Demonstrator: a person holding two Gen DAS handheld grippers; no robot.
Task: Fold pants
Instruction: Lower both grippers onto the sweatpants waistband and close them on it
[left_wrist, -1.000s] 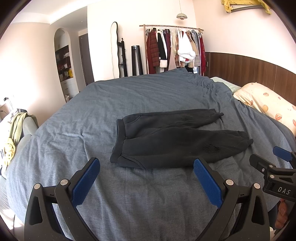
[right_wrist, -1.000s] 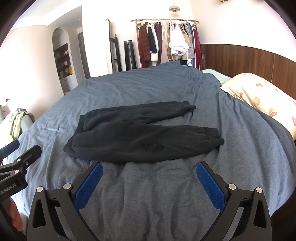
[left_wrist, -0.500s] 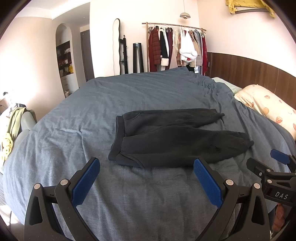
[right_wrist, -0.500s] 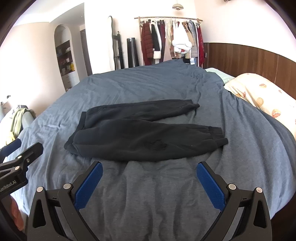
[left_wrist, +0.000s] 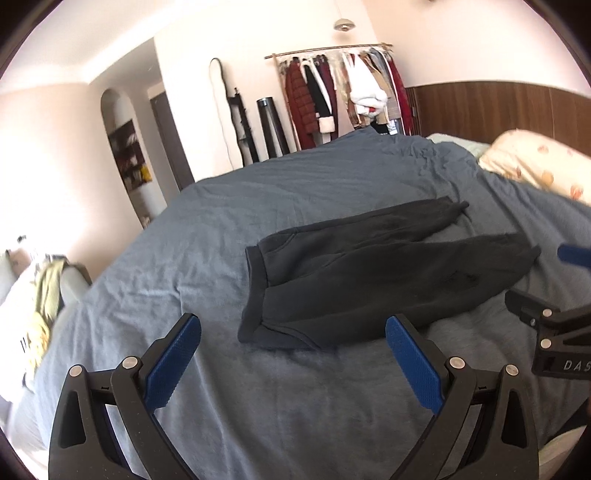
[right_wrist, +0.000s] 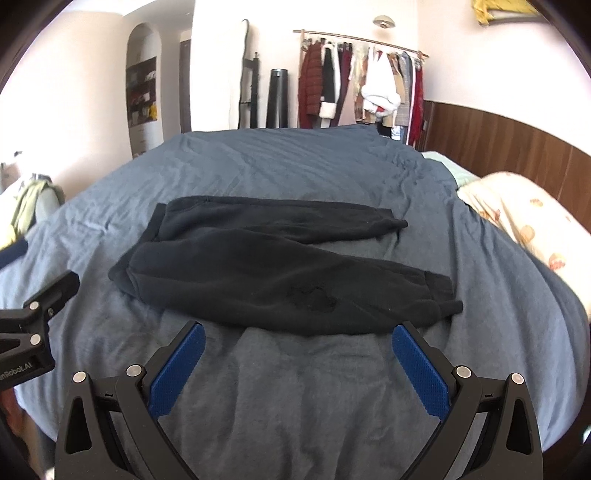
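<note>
Both grippers have advanced toward the near edge of the pants since the earlier frames, and the left wrist view has rolled so that the bed now appears tilted. The black sweatpants (right_wrist: 280, 269) lie flat on the grey-blue duvet (right_wrist: 295, 398), waistband toward the operator's left, both cuffed legs running to the right. The legs lie side by side and diverge slightly toward the cuffs, so the garment is not yet folded.

The left gripper (left_wrist: 291, 362) is released, with its blue pads (left_wrist: 171, 363) spread wide and nothing between them. It hovers just short of the waistband corner (left_wrist: 258, 332), which is the natural pick point for that end. The right gripper (right_wrist: 297, 367) is likewise released and empty. It faces the near leg (right_wrist: 369, 295), with its right pad near the cuff (right_wrist: 443, 295). Neither gripper touches the fabric.

This spacing suits a lengthwise first fold: one tool at the waistband end and one toward the cuff end allow the near leg to be lifted evenly and laid over the far leg (right_wrist: 295, 214). The task is judged to be at its start, in the approach phase.

Expected handling: the thick fleece should drape and sag between the two grips. The soft duvet beneath may be pinched along with the cloth if the pads close too deep. A floral pillow (right_wrist: 532, 221) lies well apart on the right and is clear of the working area.
</note>
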